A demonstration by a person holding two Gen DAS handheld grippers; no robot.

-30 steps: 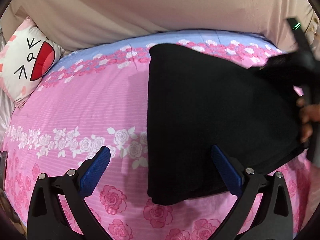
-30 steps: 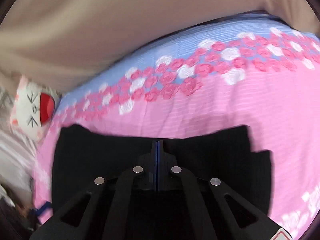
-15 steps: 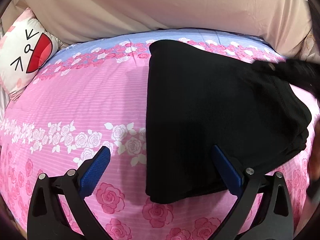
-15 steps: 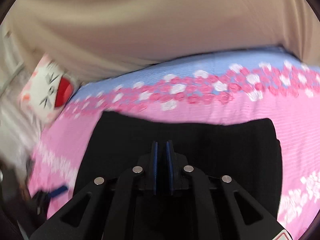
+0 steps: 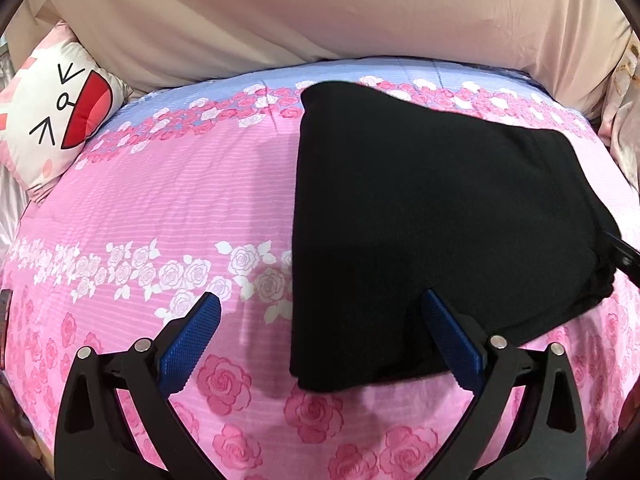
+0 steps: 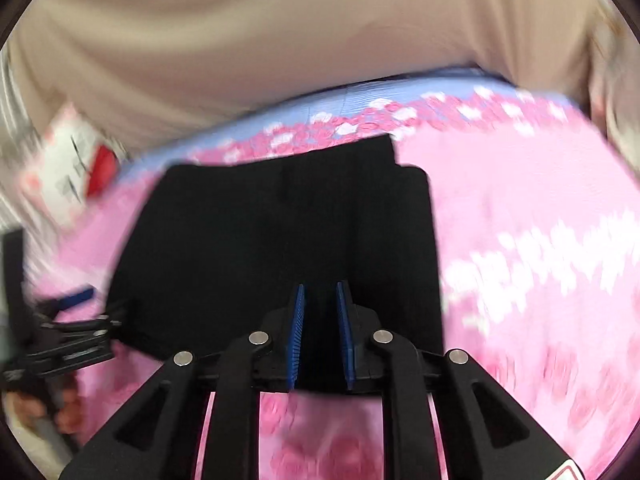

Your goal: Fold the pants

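Observation:
The black pants [image 5: 432,216] lie folded in a flat stack on the pink rose-patterned bed cover [image 5: 168,208]. My left gripper [image 5: 320,312] is open wide and empty, hovering over the stack's near left corner. In the right wrist view, which is blurred by motion, the pants [image 6: 280,224] lie flat ahead. My right gripper [image 6: 322,304] has its jaws a small gap apart at the near edge of the pants, with nothing clamped between them. The left gripper shows at the left edge of the right wrist view [image 6: 68,332].
A white cartoon-face pillow [image 5: 56,108] lies at the far left corner of the bed. A beige fabric headboard [image 5: 320,12] rises behind the bed. A lilac band of the cover [image 5: 256,80] runs along the far edge.
My right gripper has opened a little and let go of the pants, and it has drawn back toward the near right. The pants now lie flat. My left gripper has stayed open.

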